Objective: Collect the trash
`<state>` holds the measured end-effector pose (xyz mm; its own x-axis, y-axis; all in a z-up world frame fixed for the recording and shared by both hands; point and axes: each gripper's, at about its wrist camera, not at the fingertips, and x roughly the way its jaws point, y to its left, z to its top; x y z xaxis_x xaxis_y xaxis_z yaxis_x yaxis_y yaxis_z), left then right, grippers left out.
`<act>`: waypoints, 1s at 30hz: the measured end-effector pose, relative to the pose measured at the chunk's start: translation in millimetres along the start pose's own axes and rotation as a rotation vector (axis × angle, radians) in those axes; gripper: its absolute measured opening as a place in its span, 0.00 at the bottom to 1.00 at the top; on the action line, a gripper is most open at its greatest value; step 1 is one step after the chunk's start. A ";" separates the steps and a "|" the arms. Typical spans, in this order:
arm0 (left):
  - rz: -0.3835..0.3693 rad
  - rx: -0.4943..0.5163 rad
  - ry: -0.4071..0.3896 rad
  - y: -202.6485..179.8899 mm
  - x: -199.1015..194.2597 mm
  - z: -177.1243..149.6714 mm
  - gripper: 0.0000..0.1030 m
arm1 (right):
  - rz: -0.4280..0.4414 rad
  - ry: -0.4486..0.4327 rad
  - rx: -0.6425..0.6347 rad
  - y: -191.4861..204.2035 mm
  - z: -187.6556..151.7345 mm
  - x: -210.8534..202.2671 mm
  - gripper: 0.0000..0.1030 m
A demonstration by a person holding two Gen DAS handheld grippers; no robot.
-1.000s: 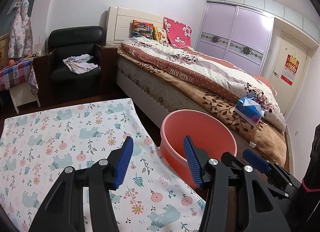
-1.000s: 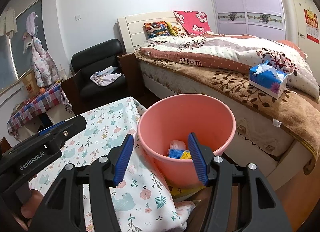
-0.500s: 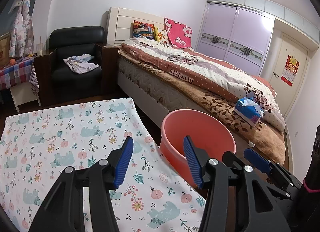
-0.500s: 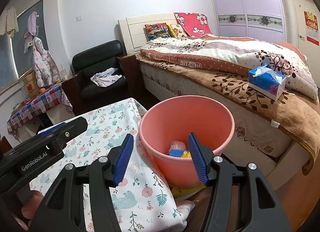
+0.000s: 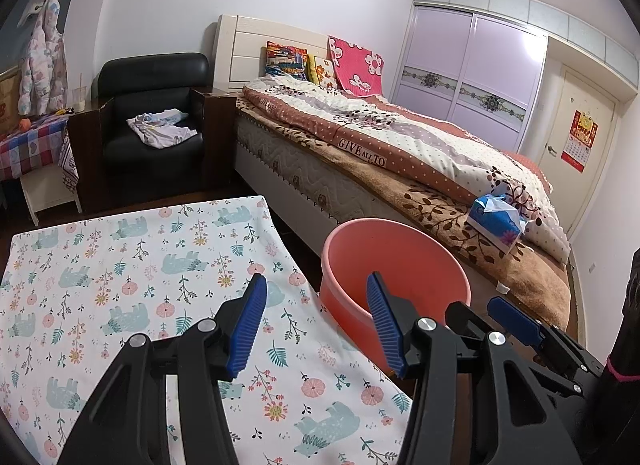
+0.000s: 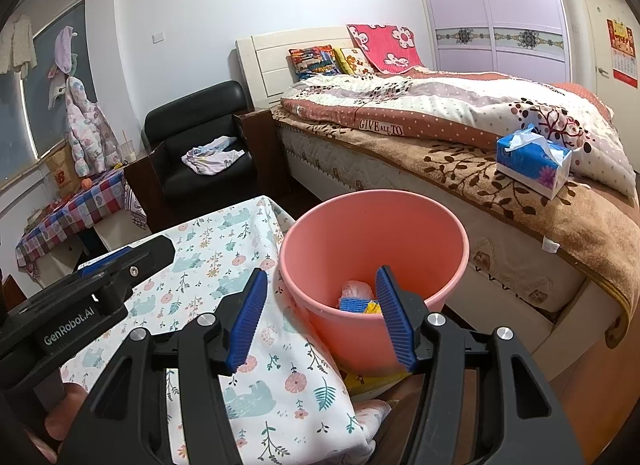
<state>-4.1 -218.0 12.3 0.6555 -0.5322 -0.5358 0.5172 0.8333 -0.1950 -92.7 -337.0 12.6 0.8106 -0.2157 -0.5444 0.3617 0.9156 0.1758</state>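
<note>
Overall, little changed since a second ago, left gripper (image 5: 316, 323) jaws apart and empty at lower centre, right gripper (image 6: 320, 317) likewise, pink bucket (image 6: 448, 225) mid-frame beside the floral cloth (image 5: 120, 265), trash (image 6: 358, 299) inside it, view shifted only slightly.

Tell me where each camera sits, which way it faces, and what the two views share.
Left wrist: on the left tool, angled down over the floral cloth toward bucket and bed; the right tool shows at right.
Right wrist: on the right tool, looking into the bucket, trash inside; left tool and a fingertip at left.
Shared: bucket, cloth, bed, armchair, tissue box.
</note>
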 end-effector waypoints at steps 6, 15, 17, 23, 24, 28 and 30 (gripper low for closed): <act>0.007 -0.006 0.000 0.8 -1.4 -1.2 0.50 | -0.003 -0.010 0.005 0.6 1.8 -4.3 0.56; 0.029 -0.012 0.011 5.2 2.5 -2.4 0.50 | 0.012 -0.026 0.005 6.1 6.7 -14.5 0.56; 0.036 -0.015 0.014 6.4 3.8 -3.2 0.50 | 0.015 -0.028 0.004 6.9 7.5 -15.8 0.56; 0.059 -0.026 0.021 11.4 8.8 -5.2 0.50 | 0.017 -0.029 0.003 8.5 8.0 -17.4 0.56; 0.060 -0.027 0.022 12.5 9.4 -5.6 0.50 | 0.018 -0.027 0.003 8.8 8.3 -17.2 0.56; 0.066 -0.027 0.022 13.9 9.0 -6.8 0.50 | 0.018 -0.023 0.003 9.1 6.7 -17.8 0.56; 0.066 -0.026 0.021 14.1 8.7 -6.9 0.50 | 0.018 -0.023 0.003 9.0 6.5 -17.9 0.56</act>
<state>5.1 -209.9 -0.8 0.6755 -0.4733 -0.5654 0.4589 0.8700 -0.1801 -101.0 -327.0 29.2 0.8274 -0.2066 -0.5223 0.3481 0.9184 0.1881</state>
